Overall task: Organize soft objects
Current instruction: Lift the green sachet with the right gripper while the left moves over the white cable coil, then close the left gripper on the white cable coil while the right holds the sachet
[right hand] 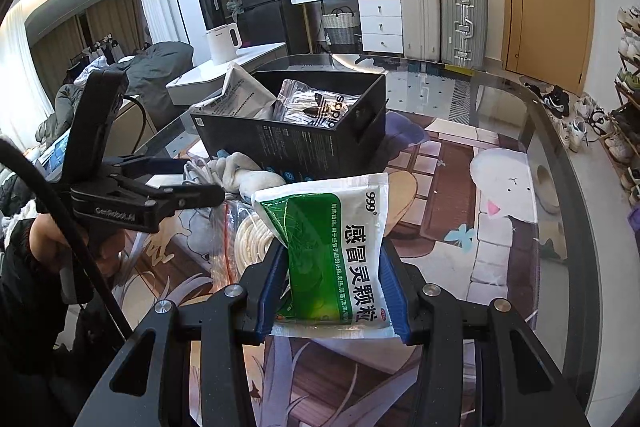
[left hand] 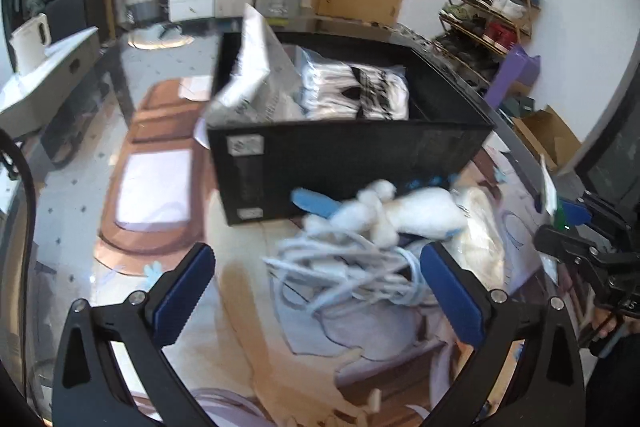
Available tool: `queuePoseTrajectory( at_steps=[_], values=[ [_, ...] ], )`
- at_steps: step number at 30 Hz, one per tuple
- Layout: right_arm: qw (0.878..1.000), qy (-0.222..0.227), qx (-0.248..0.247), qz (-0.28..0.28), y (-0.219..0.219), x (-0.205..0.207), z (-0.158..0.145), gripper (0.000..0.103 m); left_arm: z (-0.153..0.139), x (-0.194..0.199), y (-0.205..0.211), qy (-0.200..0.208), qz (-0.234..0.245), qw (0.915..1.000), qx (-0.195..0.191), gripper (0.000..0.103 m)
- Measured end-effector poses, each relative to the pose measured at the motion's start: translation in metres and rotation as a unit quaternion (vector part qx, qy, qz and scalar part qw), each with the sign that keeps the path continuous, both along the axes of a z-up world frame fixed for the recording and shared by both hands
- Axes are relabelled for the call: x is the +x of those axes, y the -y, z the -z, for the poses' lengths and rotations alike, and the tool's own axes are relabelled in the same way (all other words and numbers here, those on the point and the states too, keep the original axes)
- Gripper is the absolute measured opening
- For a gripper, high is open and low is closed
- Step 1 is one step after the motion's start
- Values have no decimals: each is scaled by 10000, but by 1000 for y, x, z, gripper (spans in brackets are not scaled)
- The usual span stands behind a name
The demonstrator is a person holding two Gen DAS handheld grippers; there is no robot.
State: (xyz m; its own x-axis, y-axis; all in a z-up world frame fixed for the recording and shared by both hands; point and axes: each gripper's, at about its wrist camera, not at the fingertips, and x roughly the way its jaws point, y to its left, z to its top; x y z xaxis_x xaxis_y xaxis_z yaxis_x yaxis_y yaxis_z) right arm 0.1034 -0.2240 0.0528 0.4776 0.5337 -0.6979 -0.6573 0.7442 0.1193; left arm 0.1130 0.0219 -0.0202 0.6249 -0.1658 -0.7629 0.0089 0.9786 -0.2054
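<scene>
Presently, item one: a green-and-white medicine sachet (right hand: 328, 251), flat and soft, clamped near its lower end between the blue pads of the right gripper (right hand: 330, 291), which is closed on it and carries it clear of the tabletop (right hand: 500, 155); the sachet's long axis runs up and away from the gripper, its free top edge pointing toward the box. Item two: an open black box (right hand: 304, 143), standing just beyond the sachet, ahead and slightly left of the right gripper, already holding bagged white garments (left hand: 356, 91) and a pale printed packet (left hand: 256, 67) leaning at its left wall. Item three: a loose heap on the tabletop against the near wall of the box, comprising a white plush toy (left hand: 400, 215), a tangle of pale cord (left hand: 344, 275) and a clear zip bag holding a cream coil (right hand: 248, 247). The left gripper (left hand: 320, 291) hangs with its jaws wide, nothing between them, the cord tangle lying directly ahead and the plush just past it. Judgement: the right hand is the one loaded, and the box mouth lies forward and higher than the sachet's grip point, so the deposit would call for a lift over the near wall before release; the left hand is nearer the heap and is placed for the cord.
</scene>
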Motion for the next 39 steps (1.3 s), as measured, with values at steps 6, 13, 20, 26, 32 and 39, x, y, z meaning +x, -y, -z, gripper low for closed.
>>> queuePoseTrajectory(
  at_steps=[6,13,20,26,32,39],
  values=[
    [10000,-5,-5,5,1,1,0,46,5,1,10,-181,121,9997,110,102],
    [10000,-4,-18,-13,1,1,0,46,3,-6,13,12,340,9993,142,72],
    [10000,6,-1,-35,1,0,-1,46,0,-18,5,134,377,9992,74,67],
    [9999,73,39,-74,-3,-4,-3,46,-6,-31,-2,327,359,9988,17,67],
    [9998,158,39,-141,-12,-9,-6,46,-14,-44,-10,567,285,9980,-43,67],
    [9995,270,58,-182,-22,-12,-12,46,-32,-51,-16,820,192,9964,0,67]
  ],
)
